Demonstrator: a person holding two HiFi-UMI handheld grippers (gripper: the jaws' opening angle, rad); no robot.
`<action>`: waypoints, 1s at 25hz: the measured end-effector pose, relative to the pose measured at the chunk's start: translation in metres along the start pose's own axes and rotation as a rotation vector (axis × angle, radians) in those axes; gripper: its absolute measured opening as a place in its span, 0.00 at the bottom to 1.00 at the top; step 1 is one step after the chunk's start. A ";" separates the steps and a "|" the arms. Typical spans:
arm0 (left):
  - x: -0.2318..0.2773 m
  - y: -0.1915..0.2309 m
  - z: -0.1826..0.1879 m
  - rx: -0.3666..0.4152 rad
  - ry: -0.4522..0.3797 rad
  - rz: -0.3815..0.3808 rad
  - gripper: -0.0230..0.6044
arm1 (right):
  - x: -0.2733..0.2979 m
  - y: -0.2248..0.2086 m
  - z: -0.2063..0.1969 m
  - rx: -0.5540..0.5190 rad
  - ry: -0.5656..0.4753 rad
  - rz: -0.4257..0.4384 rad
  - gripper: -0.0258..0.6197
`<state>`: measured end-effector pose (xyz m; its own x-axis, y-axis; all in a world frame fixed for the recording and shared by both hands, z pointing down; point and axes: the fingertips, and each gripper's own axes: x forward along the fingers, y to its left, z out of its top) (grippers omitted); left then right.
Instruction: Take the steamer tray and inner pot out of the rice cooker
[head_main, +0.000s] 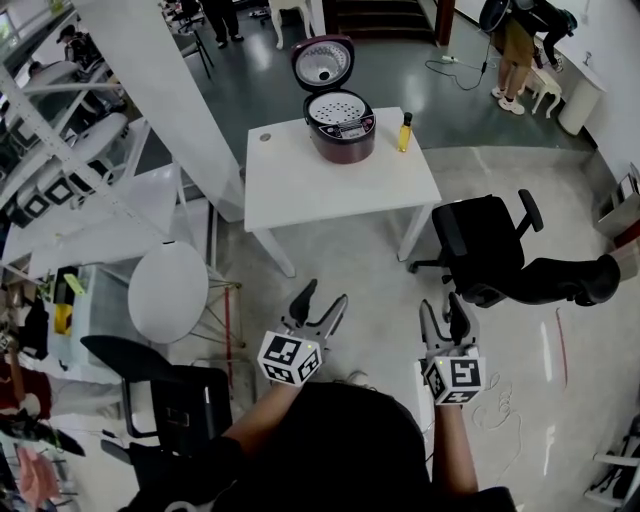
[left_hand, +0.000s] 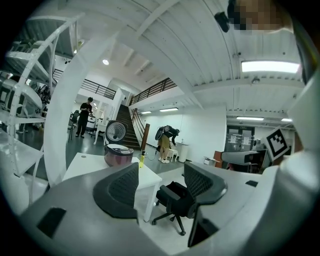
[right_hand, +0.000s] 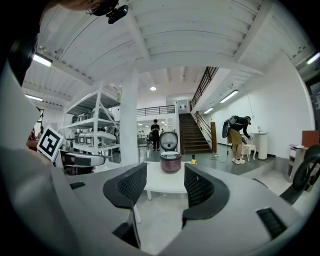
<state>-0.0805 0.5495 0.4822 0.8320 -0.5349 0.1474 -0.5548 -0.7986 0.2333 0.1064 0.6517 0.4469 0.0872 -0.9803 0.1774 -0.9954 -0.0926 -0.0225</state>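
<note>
White table (head_main: 300, 190), centre, on glossy grey floor (head_main: 420, 75). Black office chair (head_main: 480, 245) just beside it. White pillar (head_main: 160, 90), left. White shelving (right_hand: 95, 125). Dark staircase (right_hand: 192, 132), rear. White beamed ceiling (right_hand: 200, 40), strip lights (left_hand: 270, 66).

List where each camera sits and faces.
Head view: on the person's head, steeply down at white table, rice cooker; shows forearms, left gripper, right gripper.
Left gripper view: on that gripper, faces table and office chair past its open jaws.
Right gripper view: same, cooker framed between open jaws.
Shared: all see the cooker.
</note>
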 end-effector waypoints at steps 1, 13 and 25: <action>-0.002 0.001 0.000 0.002 0.000 0.008 0.45 | 0.000 -0.001 -0.002 0.002 0.005 0.003 0.35; 0.013 0.047 -0.008 -0.053 0.011 0.069 0.45 | 0.032 -0.016 -0.022 0.135 0.056 -0.023 0.35; 0.134 0.115 0.022 -0.066 0.011 0.006 0.45 | 0.149 -0.047 -0.005 0.064 0.106 -0.047 0.35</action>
<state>-0.0331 0.3800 0.5078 0.8288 -0.5365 0.1591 -0.5585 -0.7752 0.2952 0.1663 0.5104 0.4791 0.1262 -0.9510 0.2823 -0.9855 -0.1528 -0.0741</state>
